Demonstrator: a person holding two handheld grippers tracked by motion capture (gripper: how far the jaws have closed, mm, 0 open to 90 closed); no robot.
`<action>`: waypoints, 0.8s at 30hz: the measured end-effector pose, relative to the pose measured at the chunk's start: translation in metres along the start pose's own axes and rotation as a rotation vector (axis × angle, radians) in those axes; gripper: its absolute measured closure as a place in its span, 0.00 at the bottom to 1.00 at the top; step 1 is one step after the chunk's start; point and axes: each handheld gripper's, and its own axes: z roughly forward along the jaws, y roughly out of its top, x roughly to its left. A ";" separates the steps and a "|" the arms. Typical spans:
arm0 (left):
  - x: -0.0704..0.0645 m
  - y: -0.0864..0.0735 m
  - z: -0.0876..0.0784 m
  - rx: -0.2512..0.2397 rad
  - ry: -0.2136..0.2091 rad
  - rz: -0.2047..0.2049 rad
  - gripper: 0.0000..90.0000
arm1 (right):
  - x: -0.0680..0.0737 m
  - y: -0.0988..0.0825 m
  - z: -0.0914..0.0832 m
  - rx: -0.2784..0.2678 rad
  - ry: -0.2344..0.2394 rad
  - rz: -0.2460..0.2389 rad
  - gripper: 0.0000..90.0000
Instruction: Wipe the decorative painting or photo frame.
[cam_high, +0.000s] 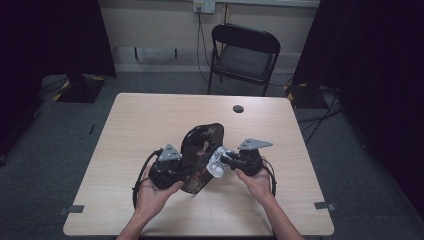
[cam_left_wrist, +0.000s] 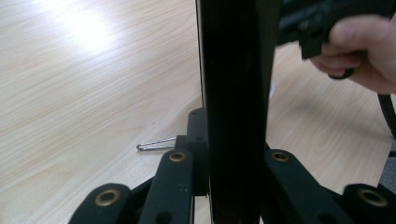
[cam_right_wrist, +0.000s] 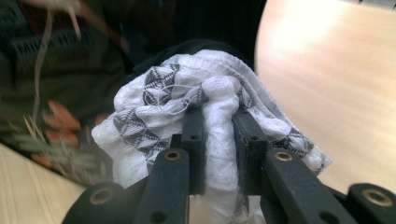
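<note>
Nearest us in the high view, our two forearms come up from the bottom edge onto the light wooden table (cam_high: 150, 120). Our left hand (cam_high: 152, 192) carries the left tongs (cam_high: 186, 172), and they are clenched on the edge of a black tray (cam_high: 200, 155) with a dark printed pattern, holding it up on its side above the table. In the left gripper view that tray (cam_left_wrist: 236, 93) runs as a thin dark slab straight up between the two jaws, which press on it from both sides; a small metal pin (cam_left_wrist: 156, 145) lies on the table just beside them.

Our right hand (cam_high: 257, 182) carries the right tongs (cam_high: 223, 159), clenched on a bunched white cloth (cam_high: 216, 162) with a grey geometric pattern. We see the cloth (cam_right_wrist: 196, 116) in the right gripper view squeezed between the jaws, and it touches the tray's patterned face.

Farther off, a small dark round cap (cam_high: 238, 108) sits near the table's far edge. Beyond the table stands a black folding chair (cam_high: 245, 57) against the wall.
</note>
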 end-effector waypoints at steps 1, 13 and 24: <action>0.000 0.000 0.000 0.000 -0.003 -0.003 0.89 | 0.001 -0.004 0.002 0.014 0.005 0.000 0.86; 0.003 0.000 0.000 -0.004 -0.009 -0.009 0.89 | 0.020 -0.032 0.022 0.134 0.011 -0.054 0.86; 0.003 0.000 0.000 -0.003 -0.014 -0.015 0.89 | 0.026 0.007 -0.002 -0.008 0.013 -0.082 0.86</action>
